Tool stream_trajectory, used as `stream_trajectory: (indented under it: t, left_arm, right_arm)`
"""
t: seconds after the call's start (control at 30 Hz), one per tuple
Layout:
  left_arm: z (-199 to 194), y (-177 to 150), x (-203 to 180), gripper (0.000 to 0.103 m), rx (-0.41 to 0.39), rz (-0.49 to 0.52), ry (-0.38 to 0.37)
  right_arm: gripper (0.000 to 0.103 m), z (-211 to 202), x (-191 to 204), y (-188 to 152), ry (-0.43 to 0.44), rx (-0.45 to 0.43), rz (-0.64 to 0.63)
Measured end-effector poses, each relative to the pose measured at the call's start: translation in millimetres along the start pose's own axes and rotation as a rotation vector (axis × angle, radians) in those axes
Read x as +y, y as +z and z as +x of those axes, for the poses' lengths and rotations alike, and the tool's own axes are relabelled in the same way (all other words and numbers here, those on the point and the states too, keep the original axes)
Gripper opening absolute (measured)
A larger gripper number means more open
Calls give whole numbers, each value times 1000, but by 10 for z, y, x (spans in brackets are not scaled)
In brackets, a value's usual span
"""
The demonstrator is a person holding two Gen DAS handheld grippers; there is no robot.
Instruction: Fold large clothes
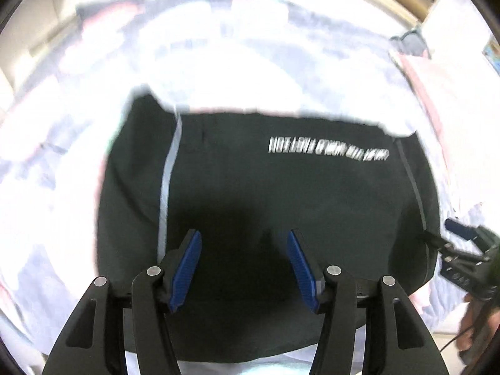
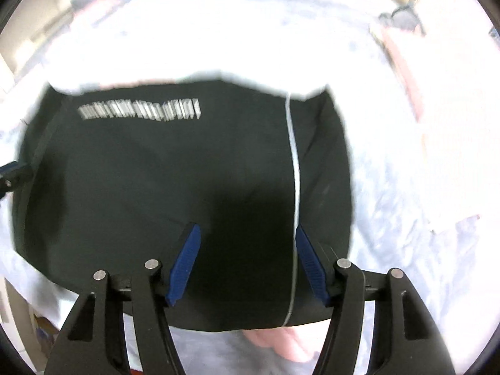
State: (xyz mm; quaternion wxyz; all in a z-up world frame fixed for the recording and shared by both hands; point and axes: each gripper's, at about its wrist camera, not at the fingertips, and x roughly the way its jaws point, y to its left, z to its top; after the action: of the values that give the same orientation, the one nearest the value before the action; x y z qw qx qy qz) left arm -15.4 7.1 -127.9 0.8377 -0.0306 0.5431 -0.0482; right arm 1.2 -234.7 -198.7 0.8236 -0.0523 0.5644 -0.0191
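Currently the black garment (image 1: 265, 193) lies partly folded and flat on the pale bedding (image 1: 47, 162), printed line facing up. Left gripper (image 1: 243, 247) and right gripper (image 2: 247, 240) hover above its near edge, jaws spread, nothing pinched. For a clean next fold, lower each at an outer near corner beside the white stripe (image 2: 295, 162), pinch all layers, and lift both evenly.
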Motion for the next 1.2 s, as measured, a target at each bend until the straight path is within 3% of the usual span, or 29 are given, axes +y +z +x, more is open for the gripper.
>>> stream_trajectory:
  t: [0.2,0.3,0.53,0.63,0.73,0.8,1.03,1.2]
  left_arm:
    - [-911,272,-227,58,-179,52,60]
    - [-1297,366,-350,59,-258,82,75]
    - [-1977,422,-584,59,-369,105,144]
    - [-2188,411,-603,59,-401,103,142]
    - [-2295,375,-639,66,-403,111,142]
    - [-2297,312,-647,76,-407,95,155]
    - [-2015,99,-651,76,-318,61,155]
    - [-1955,54,-630,76,-302,49,166]
  right_arm:
    - [78,-1041,111,323,39,-163,38]
    - [78,-1469,211,388,35,-241,23]
    - [79,-1879,265,393,56,-296,34]
    - [79,-2007,274,394,43,-306,38]
    - [85,-2101,290,358,48,-318,52]
    - [88,-2103,300,325,45,-322,58]
    - [88,-1842,347,236,63,-242,74]
    - [88,-1708,378,190,71,-202,76]
